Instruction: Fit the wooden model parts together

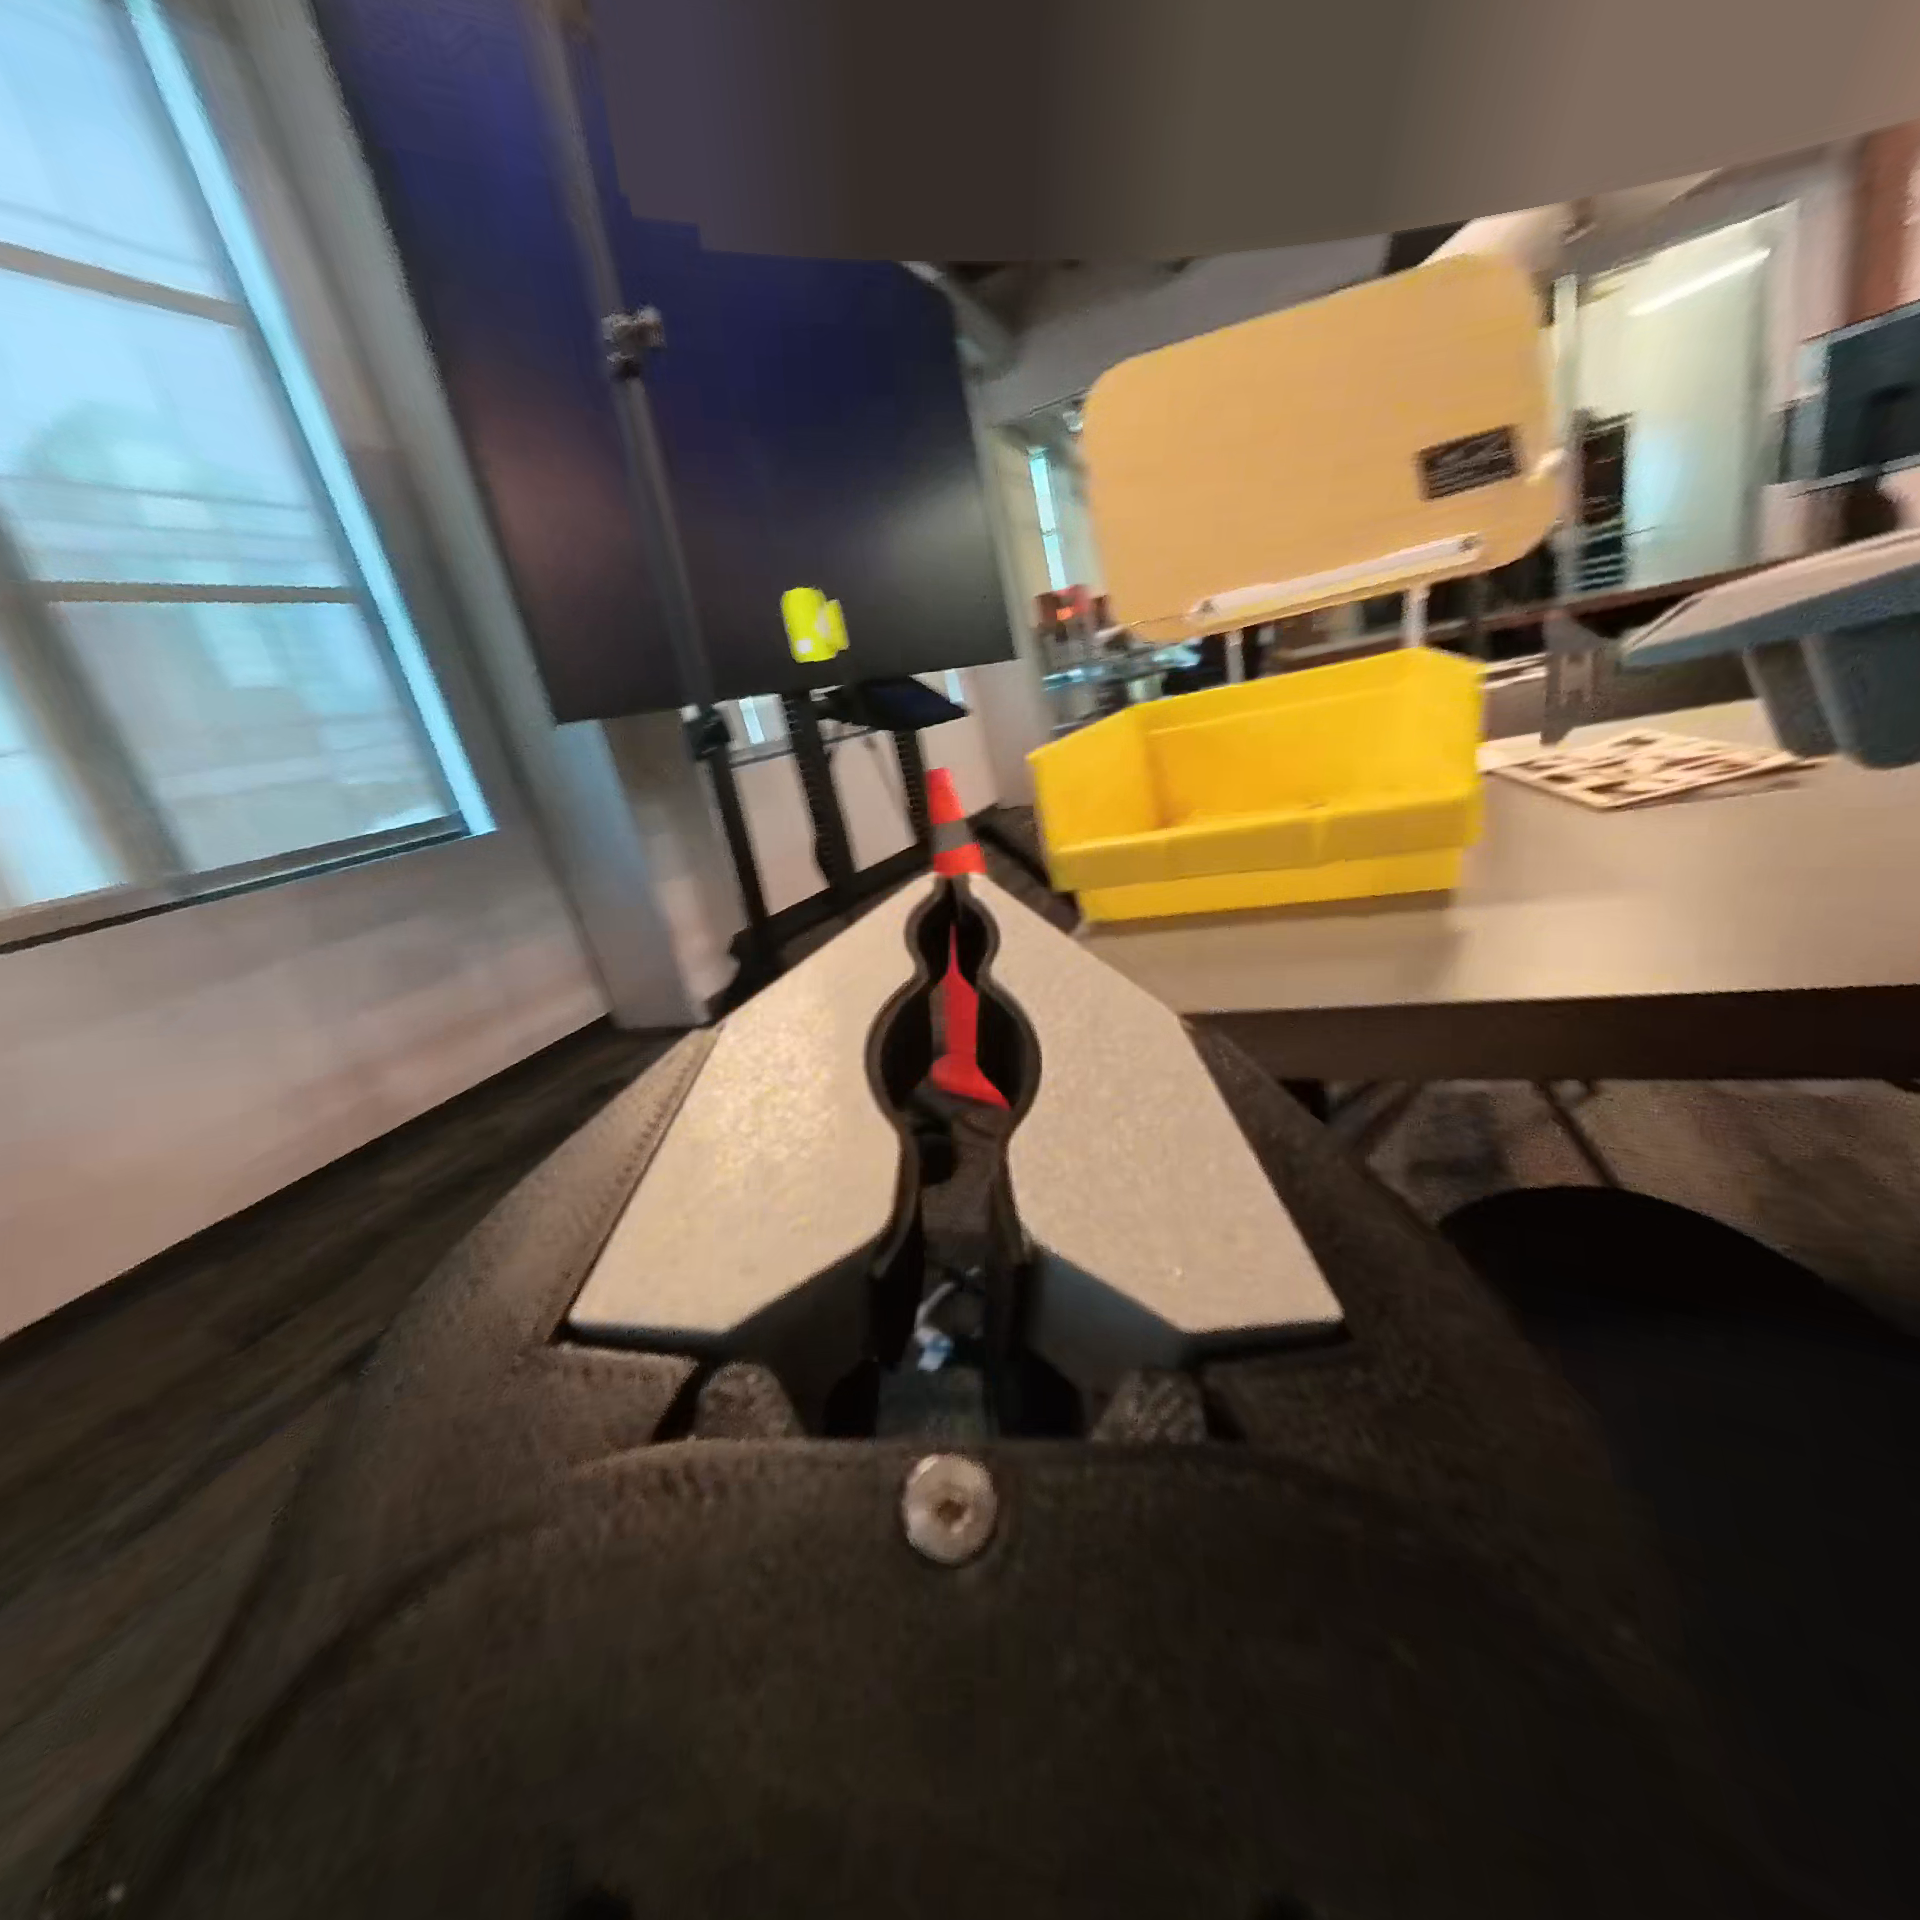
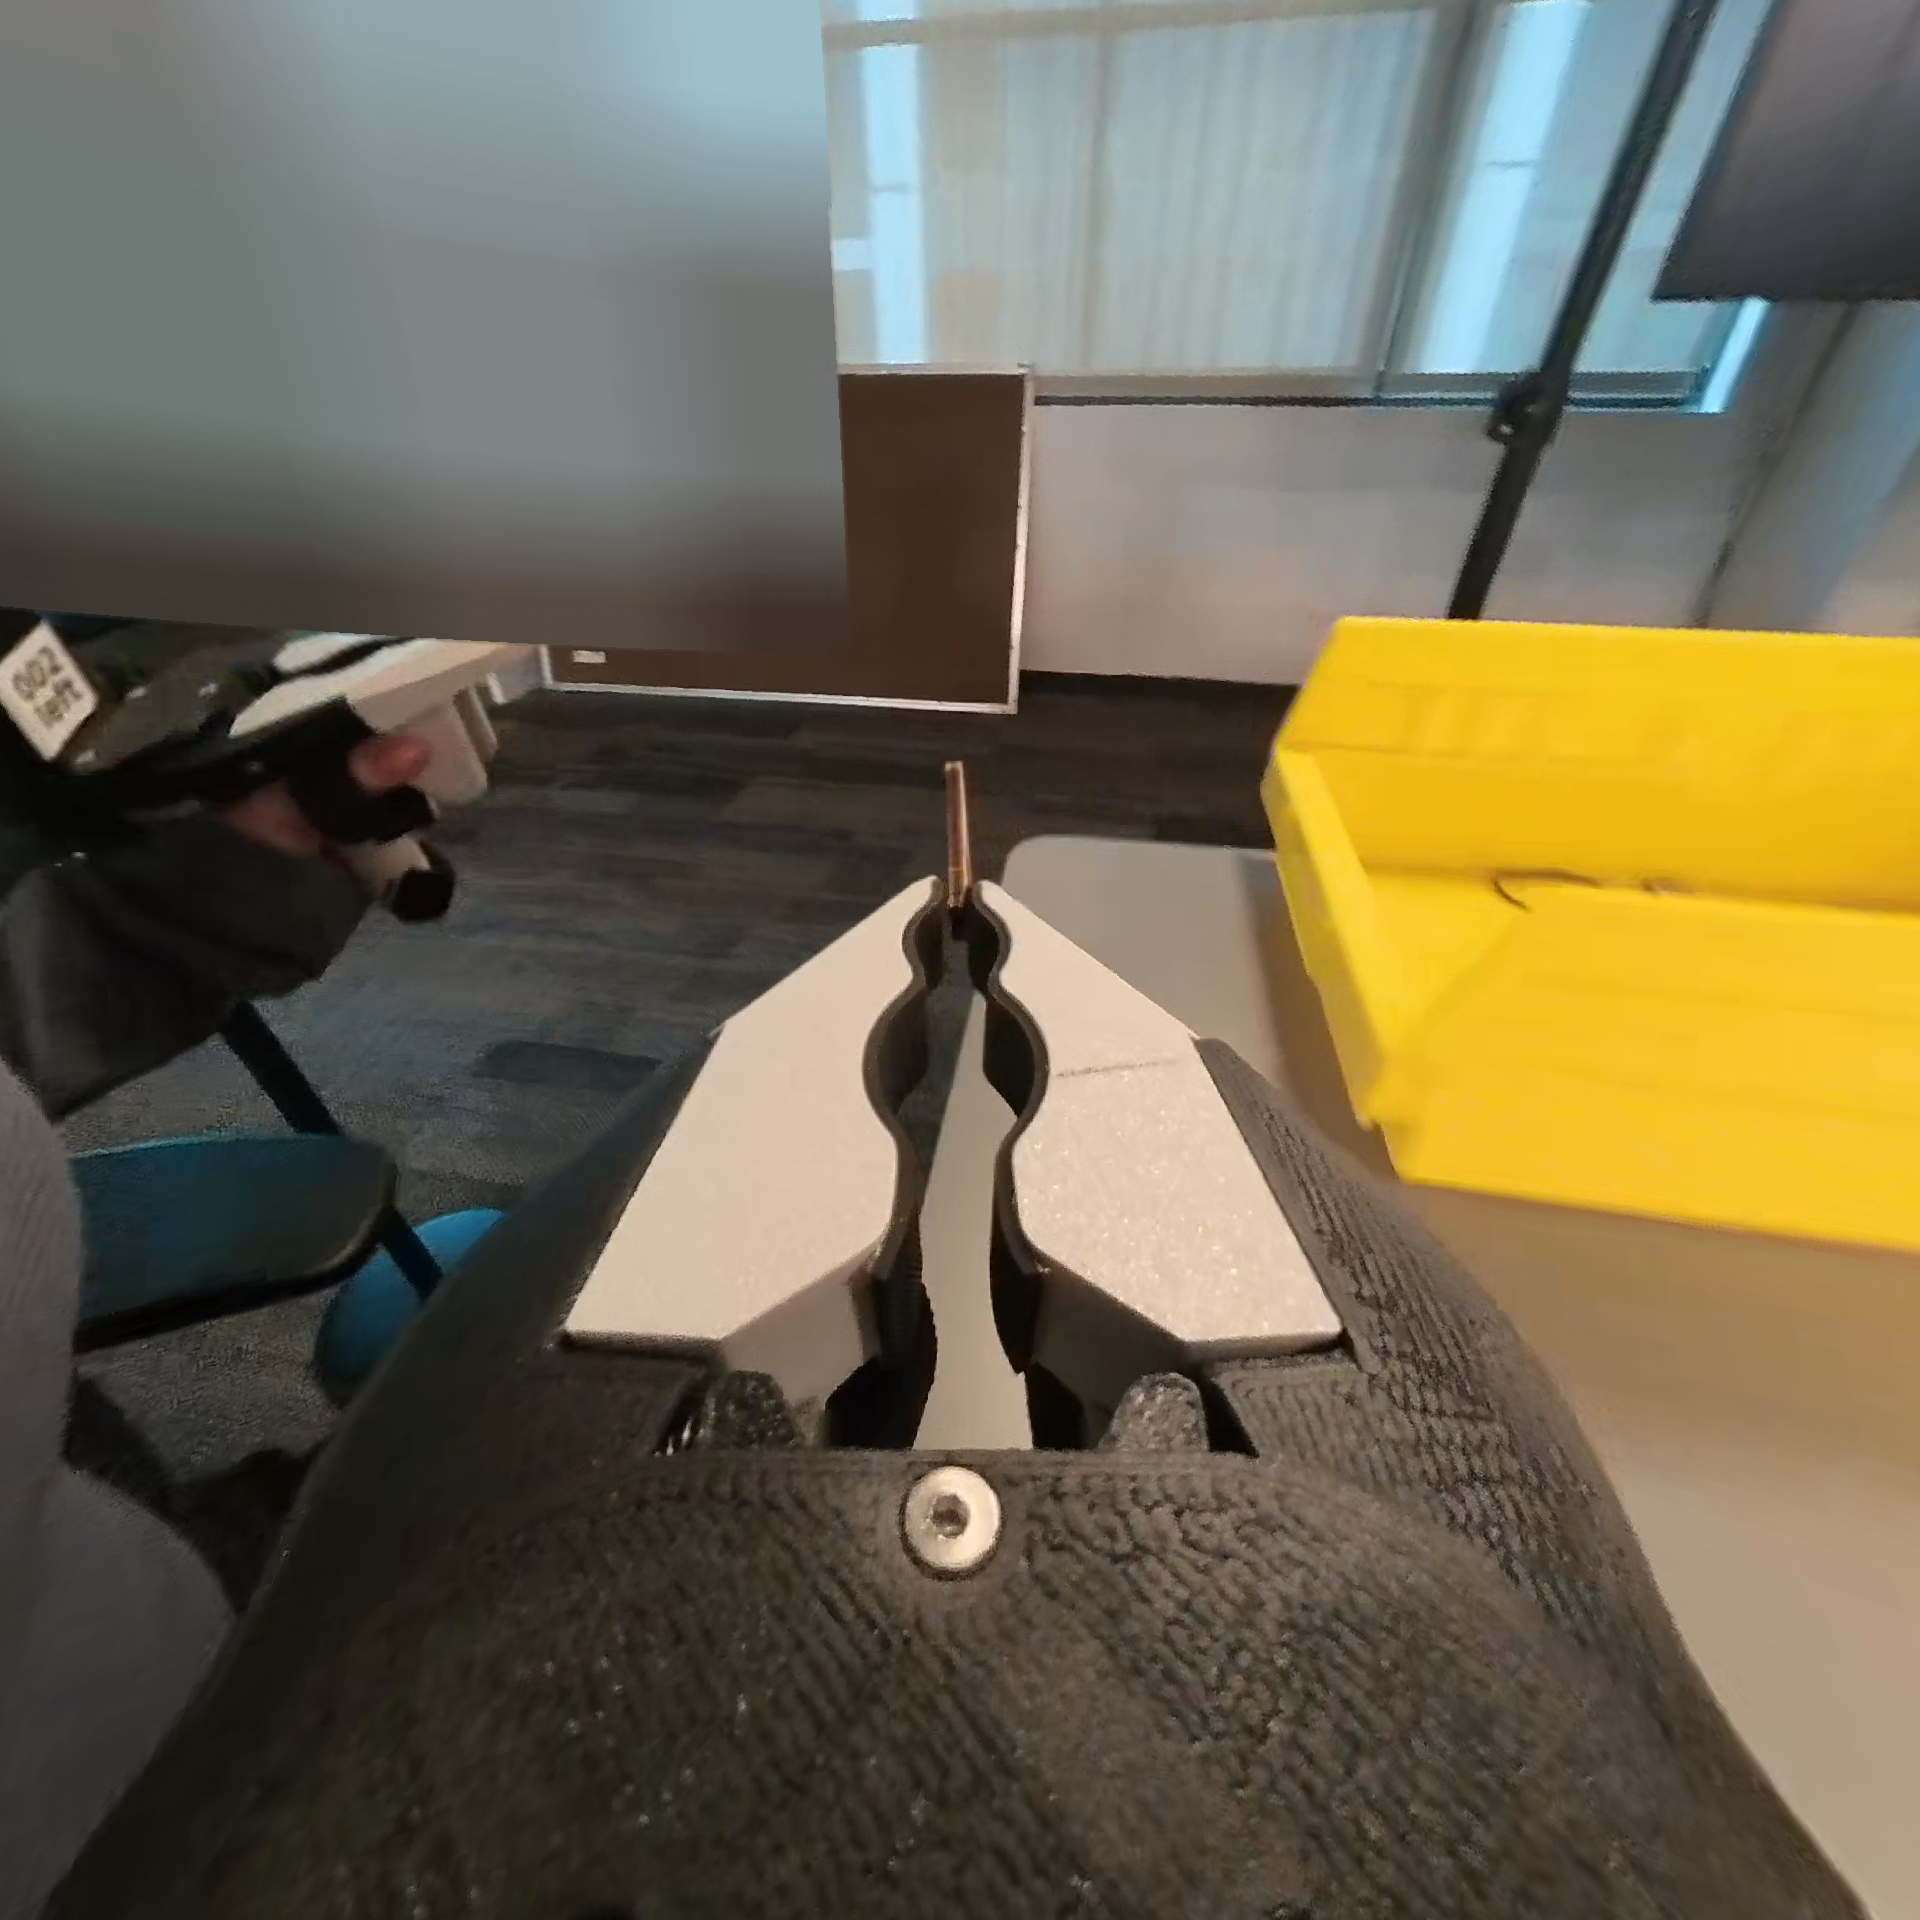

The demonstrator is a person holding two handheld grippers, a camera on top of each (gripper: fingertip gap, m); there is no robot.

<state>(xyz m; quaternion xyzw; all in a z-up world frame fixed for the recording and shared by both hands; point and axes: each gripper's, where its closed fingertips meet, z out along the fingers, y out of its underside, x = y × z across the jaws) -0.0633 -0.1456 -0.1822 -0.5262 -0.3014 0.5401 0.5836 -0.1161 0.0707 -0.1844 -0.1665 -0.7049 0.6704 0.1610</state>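
The right claw (image 2: 954,902) is clenched on a thin wooden piece (image 2: 954,826), seen edge-on in the right wrist view, pinched at the very tips and standing up just above them at the frame's centre. In the left wrist view the same piece shows as a broad, pale wooden panel (image 1: 1314,457) with rounded corners, held high at the upper right of the frame, above a yellow bin (image 1: 1262,800). The left claw (image 1: 953,883) is pressed closed with nothing between its tips; it sits low at the centre, off the edge of the tabletop (image 1: 1610,925) and well apart from the panel. An orange cone (image 1: 954,826) stands on the floor beyond its tips. On the tabletop, right of the bin, lies a flat wooden sheet with cut-outs (image 1: 1652,767).
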